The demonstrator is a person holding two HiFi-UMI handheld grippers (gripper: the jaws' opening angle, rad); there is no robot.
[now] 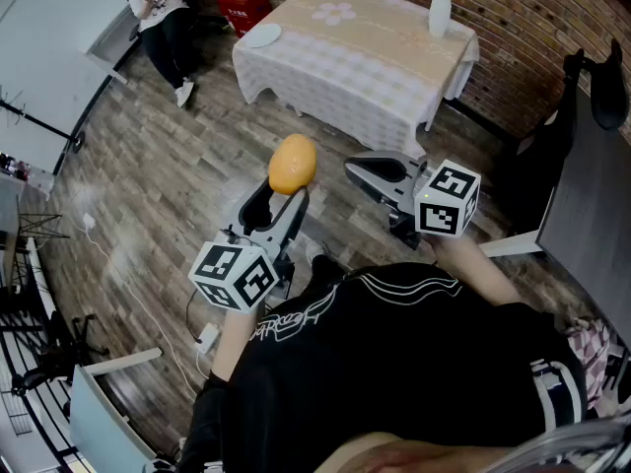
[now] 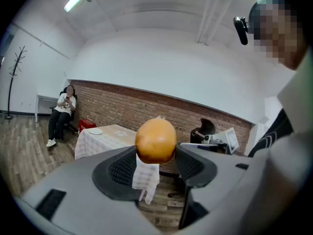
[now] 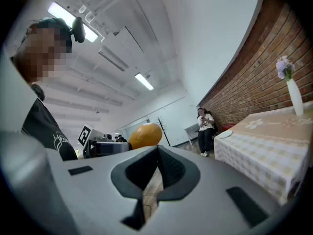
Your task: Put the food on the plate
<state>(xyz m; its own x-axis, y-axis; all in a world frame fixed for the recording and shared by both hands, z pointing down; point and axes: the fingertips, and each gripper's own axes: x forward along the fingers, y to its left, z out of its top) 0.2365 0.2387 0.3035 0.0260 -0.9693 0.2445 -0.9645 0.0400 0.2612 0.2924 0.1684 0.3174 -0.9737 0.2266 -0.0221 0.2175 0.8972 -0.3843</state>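
Two tongs, one orange oval food, one plate on one desk.
The left tongs (image 1: 281, 197) stand wide, clamped on the sides of the food (image 1: 293, 164), which hangs in the air above the floor, long axis roughly upright. The right tongs (image 1: 357, 168), just beside, are closed together and empty. The plate (image 1: 261, 35) lies well apart, on the left corner of the desk (image 1: 385, 62).

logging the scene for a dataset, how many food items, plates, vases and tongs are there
food item: 1
plate: 1
vase: 1
tongs: 2, left tongs and right tongs
total: 5
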